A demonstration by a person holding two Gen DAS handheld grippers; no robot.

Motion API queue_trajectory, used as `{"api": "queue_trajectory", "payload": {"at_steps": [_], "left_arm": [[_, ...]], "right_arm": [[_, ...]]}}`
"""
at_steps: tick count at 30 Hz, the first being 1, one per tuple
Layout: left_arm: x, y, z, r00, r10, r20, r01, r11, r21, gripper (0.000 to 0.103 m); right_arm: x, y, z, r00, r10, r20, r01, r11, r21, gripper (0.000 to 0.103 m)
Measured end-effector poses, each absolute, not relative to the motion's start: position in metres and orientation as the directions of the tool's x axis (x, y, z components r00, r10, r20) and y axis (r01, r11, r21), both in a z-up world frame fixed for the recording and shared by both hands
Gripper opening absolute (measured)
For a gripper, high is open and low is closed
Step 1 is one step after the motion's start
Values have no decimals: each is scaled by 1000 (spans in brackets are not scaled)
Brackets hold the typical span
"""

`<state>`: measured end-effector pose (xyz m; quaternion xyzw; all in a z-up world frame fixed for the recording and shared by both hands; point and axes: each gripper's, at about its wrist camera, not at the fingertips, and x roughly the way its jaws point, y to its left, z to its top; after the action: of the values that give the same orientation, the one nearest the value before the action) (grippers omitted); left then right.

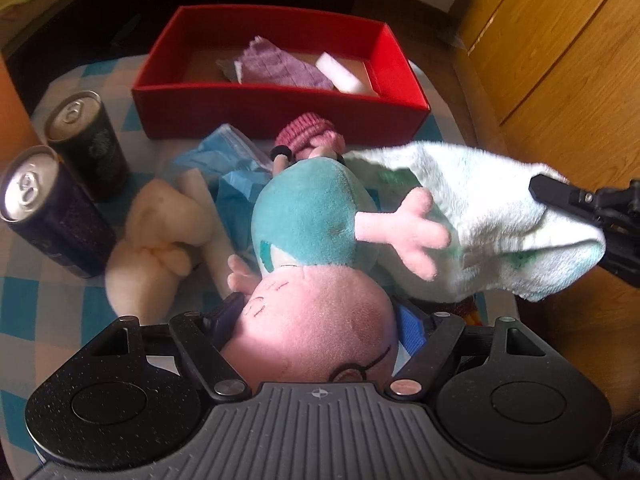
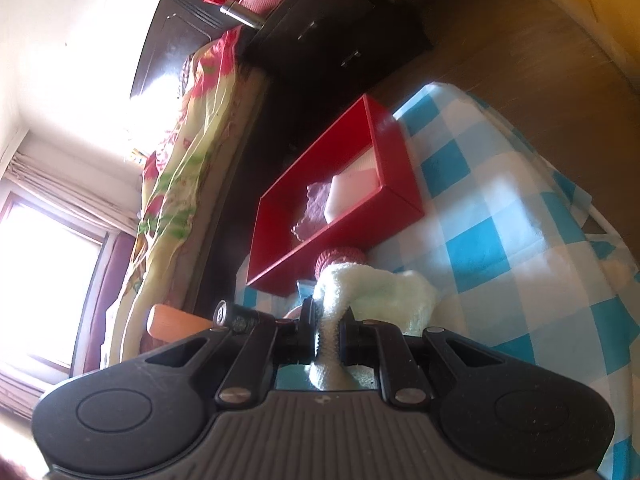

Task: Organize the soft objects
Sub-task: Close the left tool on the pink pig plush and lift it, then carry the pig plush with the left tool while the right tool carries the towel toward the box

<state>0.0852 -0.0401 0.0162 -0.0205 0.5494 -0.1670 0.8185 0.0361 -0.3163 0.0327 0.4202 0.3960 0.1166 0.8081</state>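
Observation:
A plush pig (image 1: 316,216) with a pink head and teal body has its head pinched between the fingers of my left gripper (image 1: 320,316), lifted above the checkered cloth. My right gripper (image 2: 328,334) is shut on a pale green towel (image 2: 376,292). In the left wrist view that towel (image 1: 480,216) hangs stretched beside the pig's arm, from the right gripper (image 1: 560,194). Behind them stands a red box (image 1: 260,114) holding a purple cloth (image 1: 280,66) and a white sponge (image 1: 348,74). The right wrist view shows the red box (image 2: 360,224) too.
Two drink cans (image 1: 86,140) (image 1: 44,208) stand at the left. A cream plush piece (image 1: 160,232), a blue plastic bag (image 1: 228,164) and a pink knitted item (image 1: 310,132) lie in front of the box. A bed (image 2: 180,184) and a dark cabinet (image 2: 336,36) lie beyond the table.

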Motion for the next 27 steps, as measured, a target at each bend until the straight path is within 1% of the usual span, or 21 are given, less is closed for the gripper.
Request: {"api": "queue_trajectory", "payload": {"at_steps": [7,17,27], "left_arm": [[82,-33,53,412,-352,-840,256,930,-264,74],[83,-29,63,443,-363,-819,253,928,-274,74],[84,-29,90,504,-384,-773,259,922,-289,74]], "right_arm": [[37,-305,40,659,544,-519,113,611,783,0],[32,-288,64,673,558,-485,45,624,780,0],[29,-280,85,699,561,-445,0,621,784,0]]}}
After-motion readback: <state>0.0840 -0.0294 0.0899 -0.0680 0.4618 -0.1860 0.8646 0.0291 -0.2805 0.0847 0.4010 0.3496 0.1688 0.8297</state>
